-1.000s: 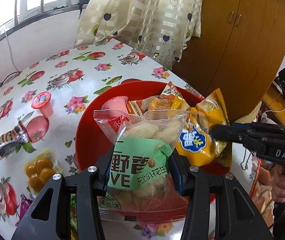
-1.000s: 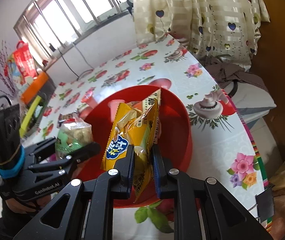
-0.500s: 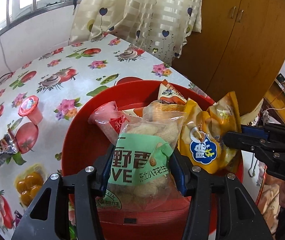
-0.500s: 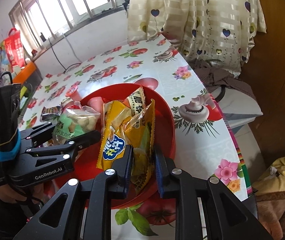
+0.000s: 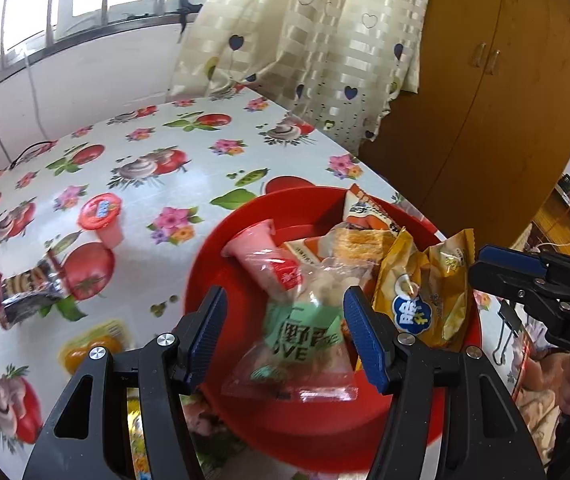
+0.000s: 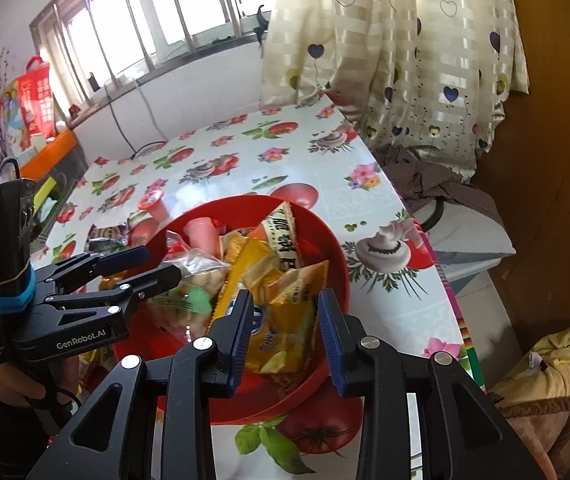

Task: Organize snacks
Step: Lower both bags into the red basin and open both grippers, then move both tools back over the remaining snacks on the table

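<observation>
Left wrist view: blurred green-label bag (image 5: 305,336) loose between opening left gripper (image 5: 285,332) pads

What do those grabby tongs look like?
Both black plastic tongs, left and right, have ribbed blue pads and silver screws. The left handle says GenRobot.AI in white and carries a black box with a blue band and a cable. The right one shows DAS.

Both grippers are black plastic with ribbed blue pads and silver screws. The left gripper (image 6: 141,268) reads "GenRobot.AI", a blue band round its handle; the right gripper (image 5: 501,264) reads "DAS".
</observation>
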A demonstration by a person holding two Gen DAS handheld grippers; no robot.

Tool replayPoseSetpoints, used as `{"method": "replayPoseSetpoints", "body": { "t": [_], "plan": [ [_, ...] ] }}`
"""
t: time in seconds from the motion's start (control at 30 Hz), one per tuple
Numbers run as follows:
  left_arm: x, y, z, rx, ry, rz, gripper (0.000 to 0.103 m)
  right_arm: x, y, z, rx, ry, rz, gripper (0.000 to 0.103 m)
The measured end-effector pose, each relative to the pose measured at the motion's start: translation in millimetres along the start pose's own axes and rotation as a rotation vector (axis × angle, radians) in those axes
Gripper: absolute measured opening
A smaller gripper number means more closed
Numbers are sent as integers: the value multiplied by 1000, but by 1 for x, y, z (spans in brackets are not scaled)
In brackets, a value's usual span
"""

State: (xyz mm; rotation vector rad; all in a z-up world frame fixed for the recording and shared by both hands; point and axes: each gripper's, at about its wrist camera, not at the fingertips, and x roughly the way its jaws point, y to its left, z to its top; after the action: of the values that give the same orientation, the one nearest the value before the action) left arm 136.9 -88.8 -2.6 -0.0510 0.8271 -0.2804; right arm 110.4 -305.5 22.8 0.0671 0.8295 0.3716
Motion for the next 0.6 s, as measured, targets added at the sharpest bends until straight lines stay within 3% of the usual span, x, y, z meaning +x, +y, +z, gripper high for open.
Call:
{"method": "replayPoseSetpoints", "body": {
  "t": [0.6],
  "plan": [
    [-33, 22, -26, -61, -13, 16, 61, 6, 48, -11, -85, 33, 81, 39]
  ]
}}
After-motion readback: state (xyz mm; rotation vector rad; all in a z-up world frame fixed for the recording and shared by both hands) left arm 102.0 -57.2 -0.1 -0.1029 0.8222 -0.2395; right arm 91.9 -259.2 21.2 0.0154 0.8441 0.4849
